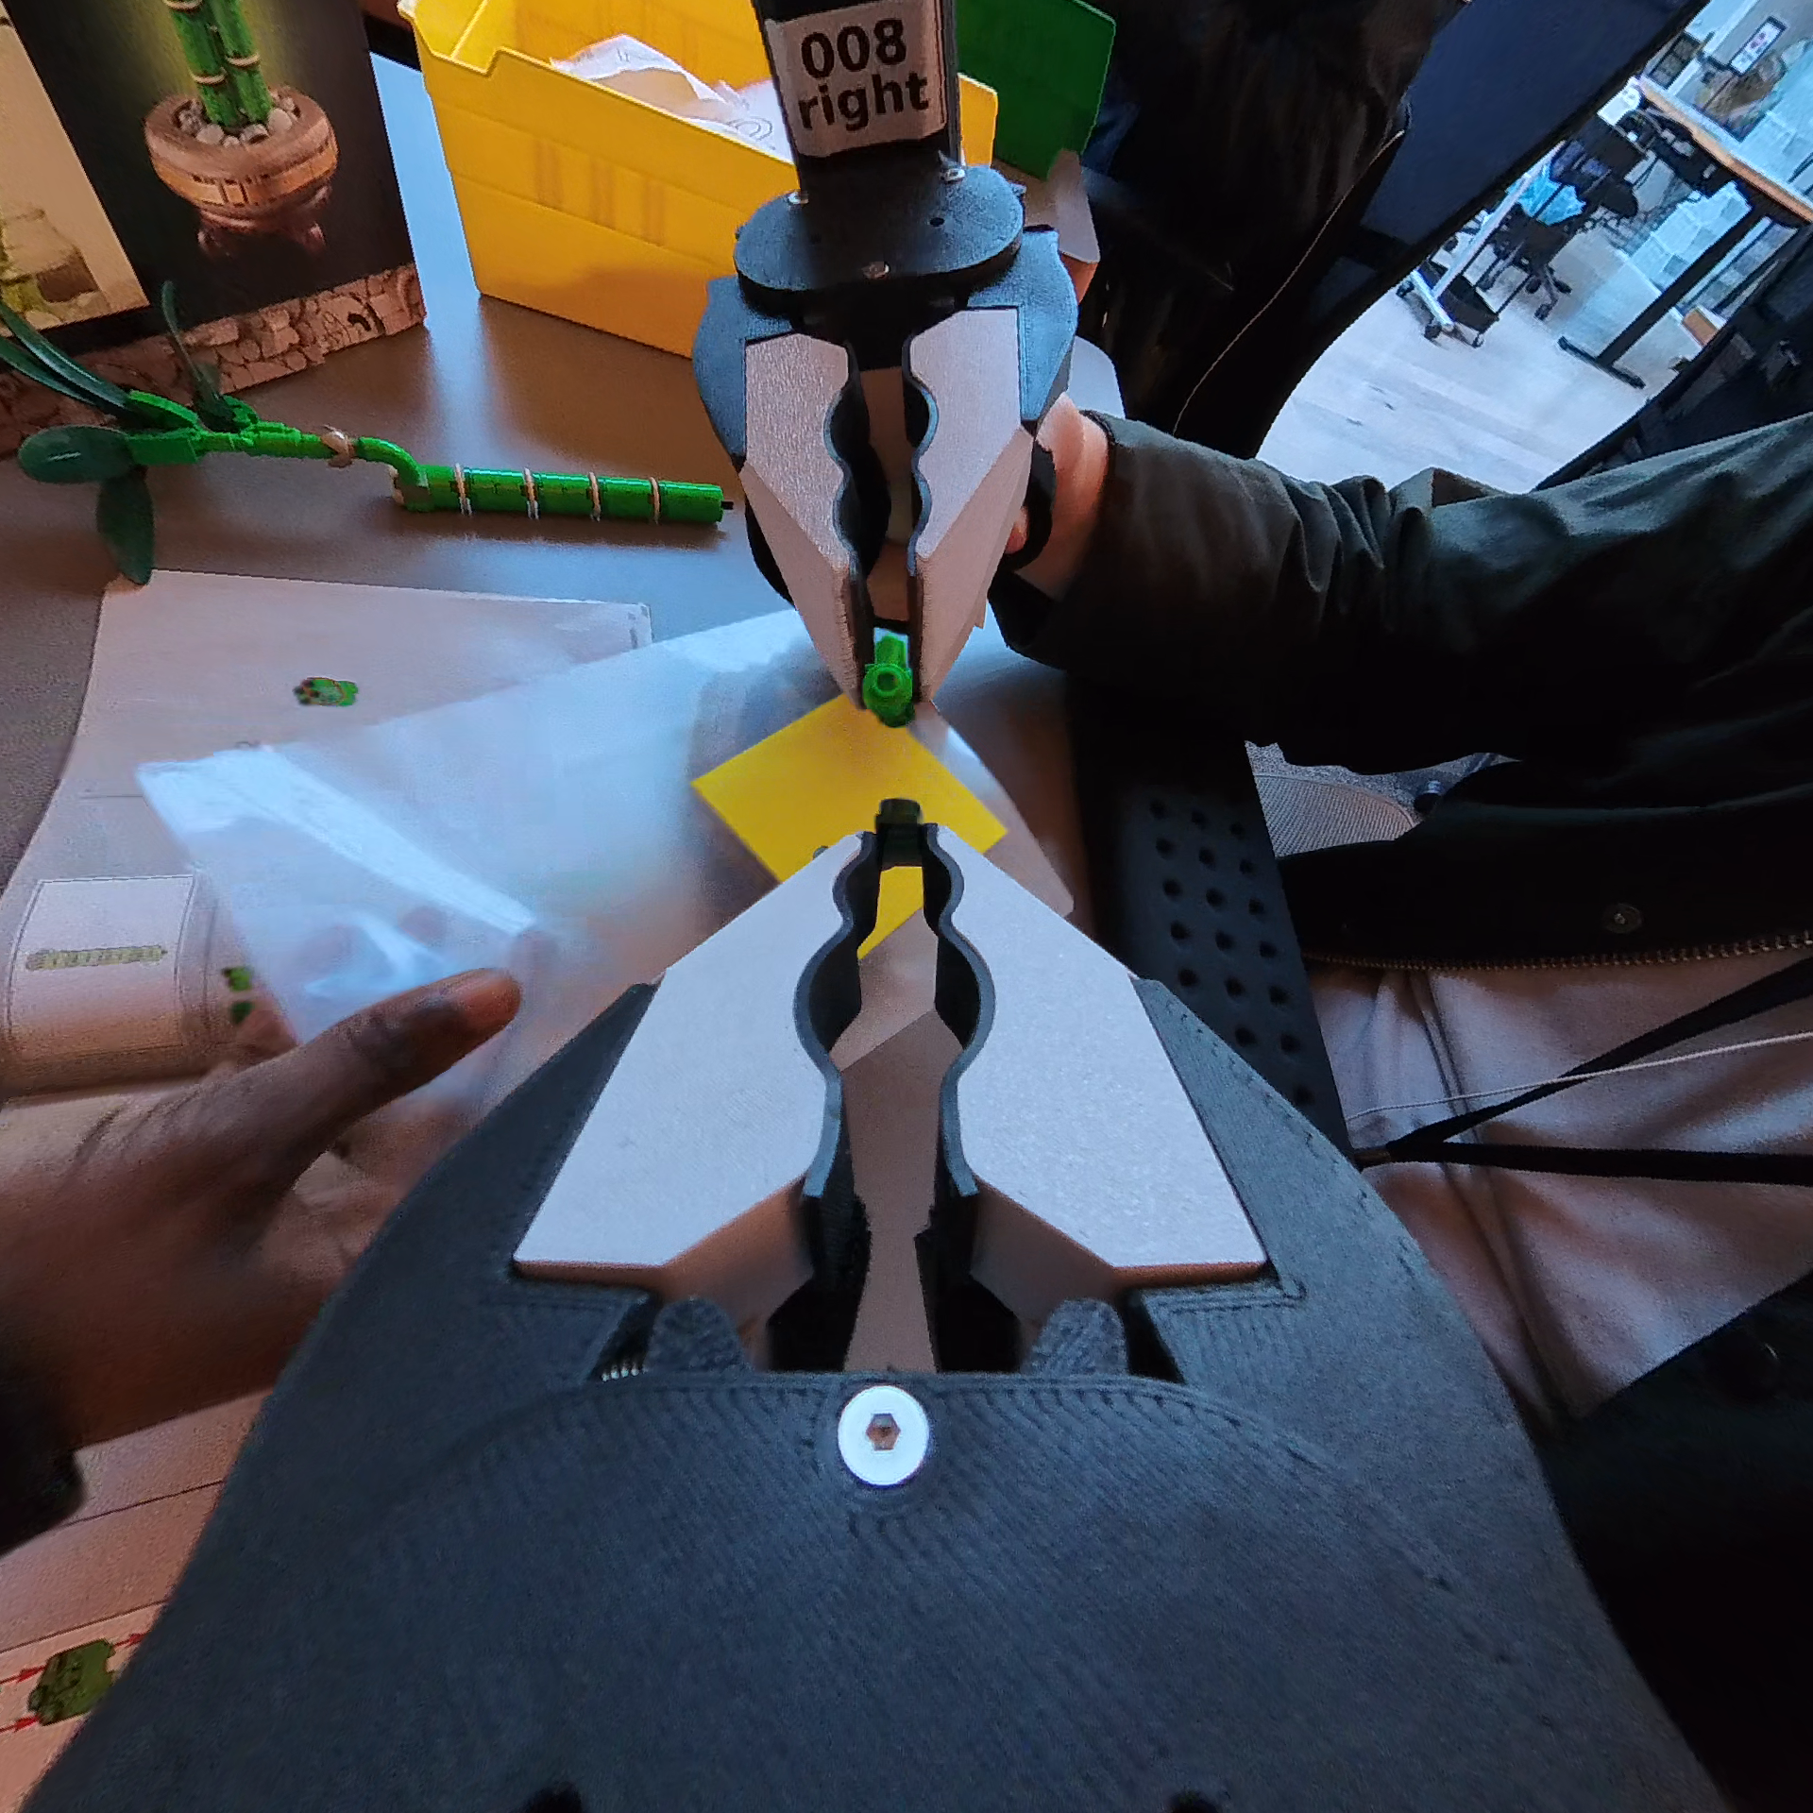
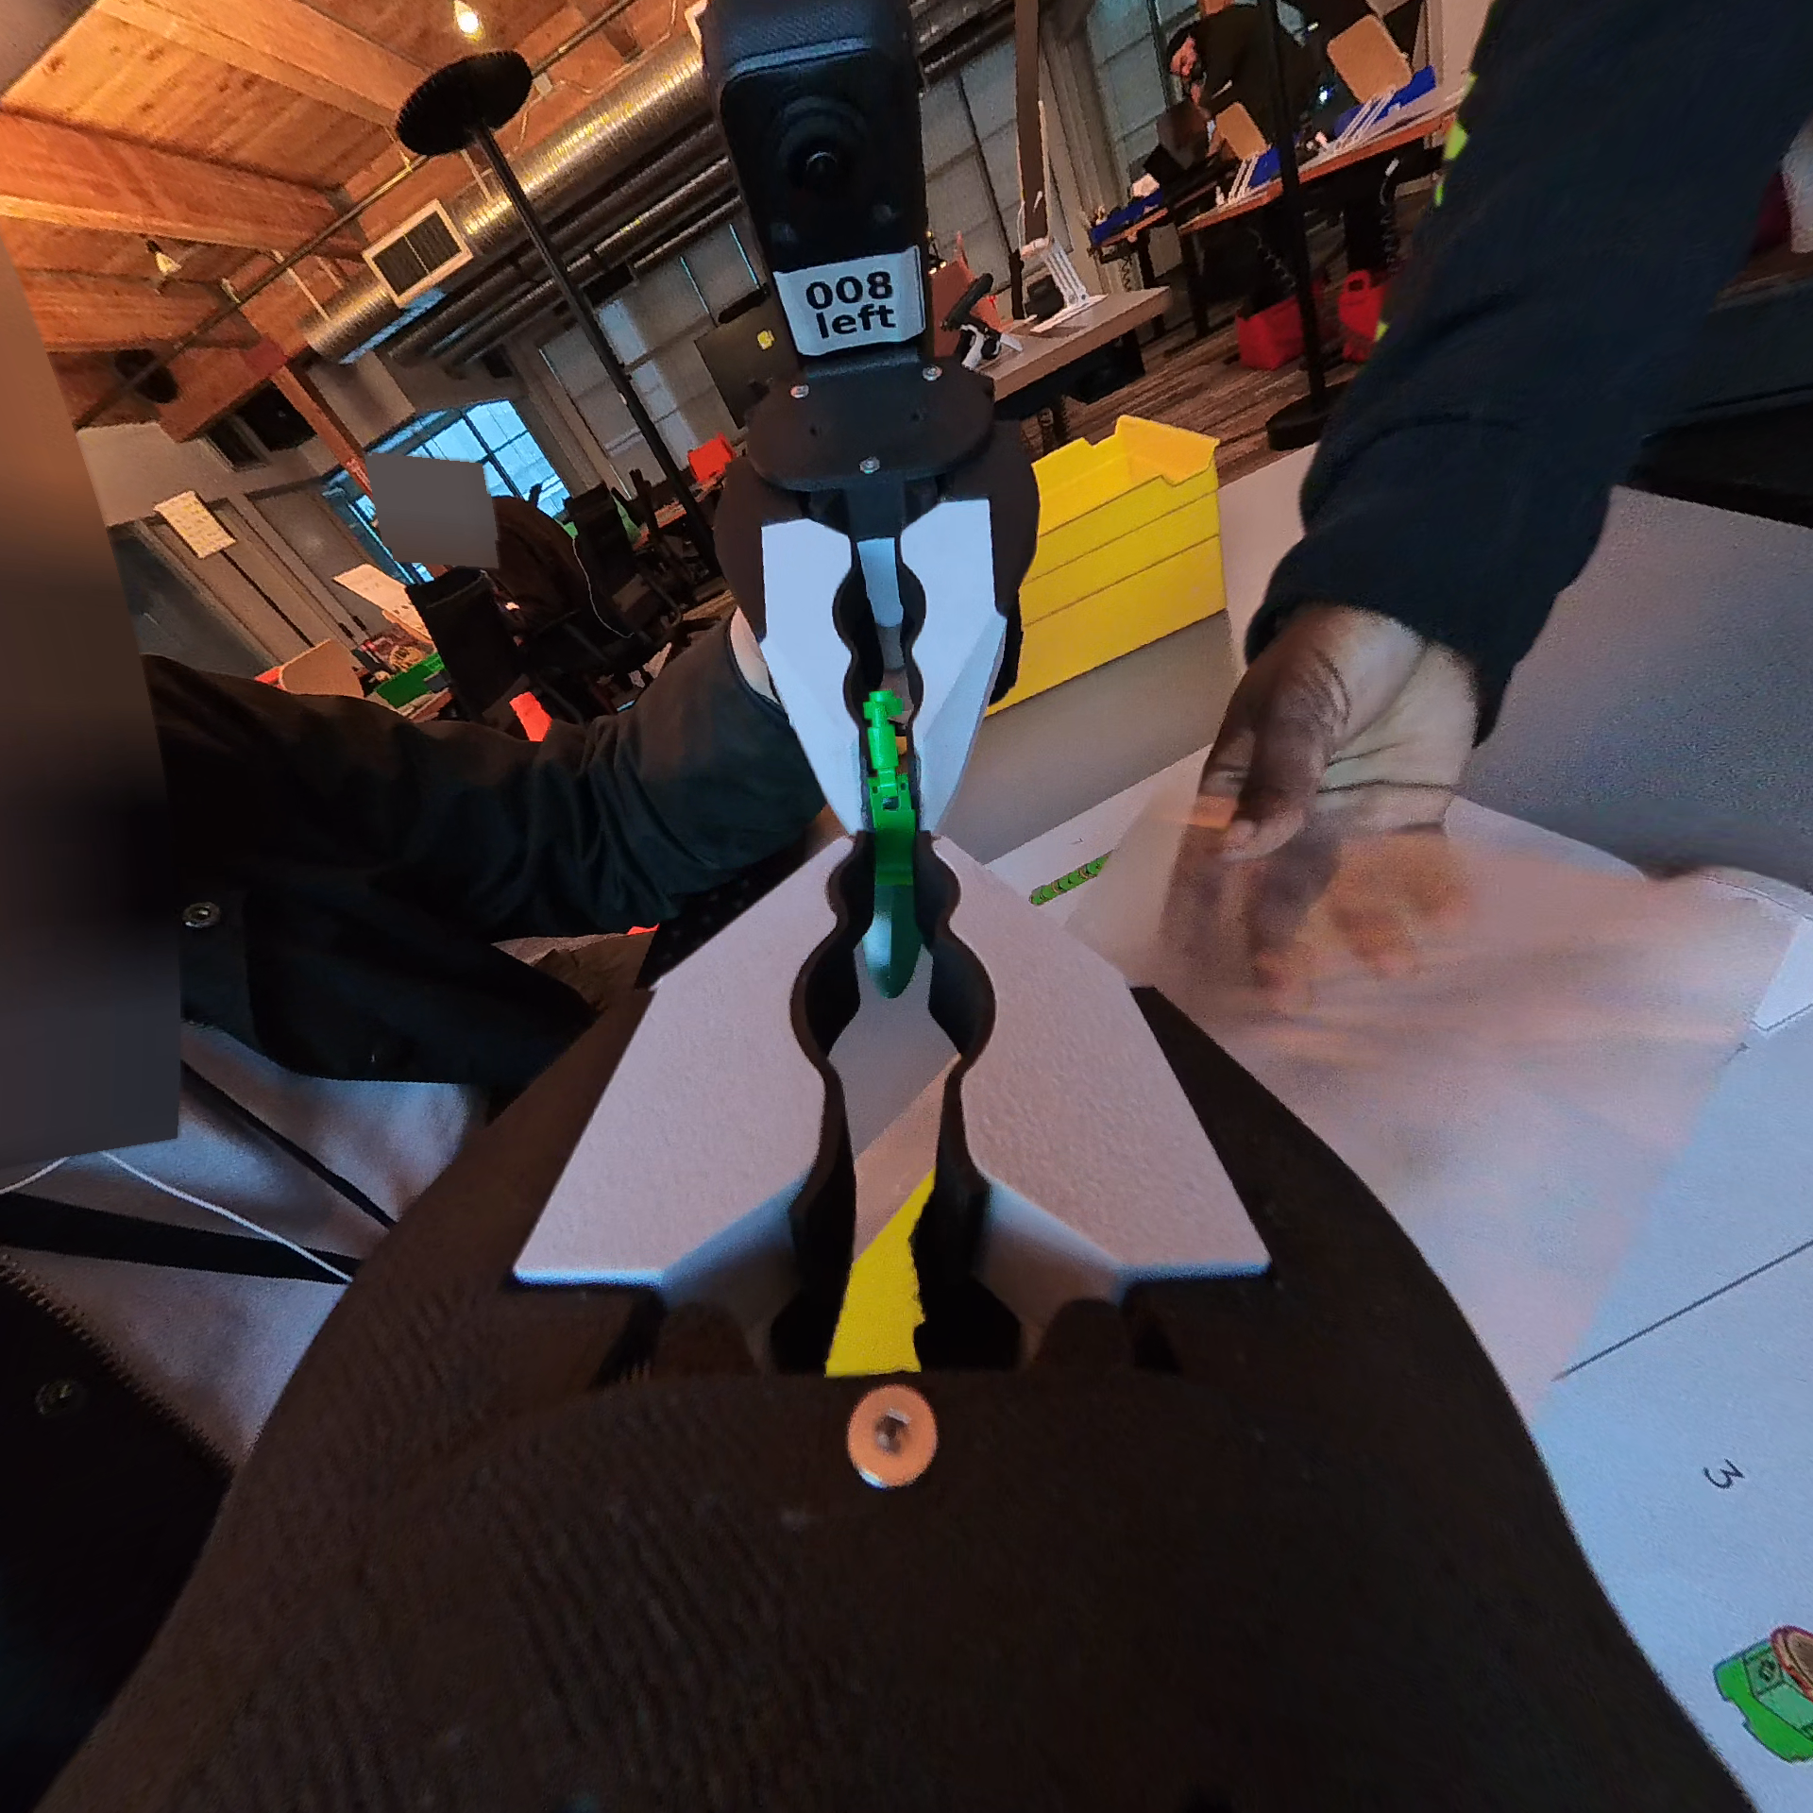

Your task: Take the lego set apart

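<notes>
In the left wrist view my left gripper (image 1: 898,834) is shut on a small dark green lego piece (image 1: 898,816) at its tips. Facing it, my right gripper (image 1: 888,687) is shut on a bright green lego piece (image 1: 888,682). A small gap shows between the two pieces, above a yellow paper square (image 1: 844,785). In the right wrist view my right gripper (image 2: 893,846) holds a green piece with a leaf (image 2: 891,932) that points back at the camera. The left gripper (image 2: 888,814) meets it tip to tip and holds a green stem piece (image 2: 881,736).
A green lego bamboo stalk (image 1: 559,491) with leaves lies on the table behind. A yellow bin (image 1: 608,177) and the set's box (image 1: 196,167) stand at the back. Instruction sheets (image 1: 343,667) and a clear plastic bag (image 1: 343,863) lie left. Another person's hand (image 1: 294,1109) reaches in. Only a small space, under 4 cm, lies between the two pairs of fingers. The green lego bamboo stalk (image 1: 559,491) is about 25 centimeters from my right fingertips.
</notes>
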`<state>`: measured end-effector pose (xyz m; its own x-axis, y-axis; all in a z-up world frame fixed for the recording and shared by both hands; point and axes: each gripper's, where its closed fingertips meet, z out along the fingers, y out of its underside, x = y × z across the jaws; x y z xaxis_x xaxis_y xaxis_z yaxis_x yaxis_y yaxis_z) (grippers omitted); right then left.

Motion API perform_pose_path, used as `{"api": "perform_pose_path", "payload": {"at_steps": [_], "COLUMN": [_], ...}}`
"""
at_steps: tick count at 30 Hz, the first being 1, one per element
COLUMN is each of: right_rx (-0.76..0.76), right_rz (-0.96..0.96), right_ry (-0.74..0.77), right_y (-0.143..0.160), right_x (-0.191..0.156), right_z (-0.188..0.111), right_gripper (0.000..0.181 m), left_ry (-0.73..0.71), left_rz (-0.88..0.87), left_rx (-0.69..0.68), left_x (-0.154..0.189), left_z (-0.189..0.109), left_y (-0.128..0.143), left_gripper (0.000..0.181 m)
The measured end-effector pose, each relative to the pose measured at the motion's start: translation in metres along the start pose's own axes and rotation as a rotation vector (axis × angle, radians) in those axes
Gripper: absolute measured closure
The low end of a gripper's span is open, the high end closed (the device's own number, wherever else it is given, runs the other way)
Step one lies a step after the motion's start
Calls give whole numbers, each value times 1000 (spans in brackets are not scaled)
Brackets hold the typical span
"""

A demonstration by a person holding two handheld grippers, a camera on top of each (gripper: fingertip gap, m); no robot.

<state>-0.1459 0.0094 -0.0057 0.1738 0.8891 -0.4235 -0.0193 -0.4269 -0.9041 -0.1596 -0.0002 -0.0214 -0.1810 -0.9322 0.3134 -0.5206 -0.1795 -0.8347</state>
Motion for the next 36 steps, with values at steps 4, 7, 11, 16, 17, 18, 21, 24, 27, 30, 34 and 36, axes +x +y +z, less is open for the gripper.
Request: {"api": "perform_pose_path", "payload": {"at_steps": [4,7,11,16,17,18,21,24,27,30,34,36], "right_rx": [-28,-50,-81,-111,-117,-124,-124,-132,-153,-187,-210,-211], "right_rz": [-15,-26,-25,-27,-29,-33,-33,-33,-33,-39,-39,-32], "right_ry": [16,23,22,27,31,37,45,58,76,99,122,135], "right_y": [4,7,13,19,20,21,21,23,27,34,39,39], "right_x": [1,1,2,3,3,4,6,8,12,16,21,23], "right_z": [0,0,1,3,3,2,0,-1,0,1,3,3], "right_gripper": [175,175,175,175,175,175,175,175,175,175,175,175], "left_ry": [3,5,0,7,7,6,12,17,8,3,35,54], "left_rz": [-9,-17,-26,-40,-43,-48,-68,-79,-87,-104,-97,-69], "left_rx": [-10,-21,-33,-39,-39,-40,-51,-52,-59,-75,-64,-59], "left_x": [-1,-2,-4,-5,-6,-6,-9,-9,-12,-16,-12,-7], "left_z": [2,4,6,8,8,9,11,11,12,14,16,17], "left_y": [2,5,8,10,11,11,15,16,18,23,21,19], "left_gripper": [174,174,174,174,174,174,174,174,174,174,174,174]}}
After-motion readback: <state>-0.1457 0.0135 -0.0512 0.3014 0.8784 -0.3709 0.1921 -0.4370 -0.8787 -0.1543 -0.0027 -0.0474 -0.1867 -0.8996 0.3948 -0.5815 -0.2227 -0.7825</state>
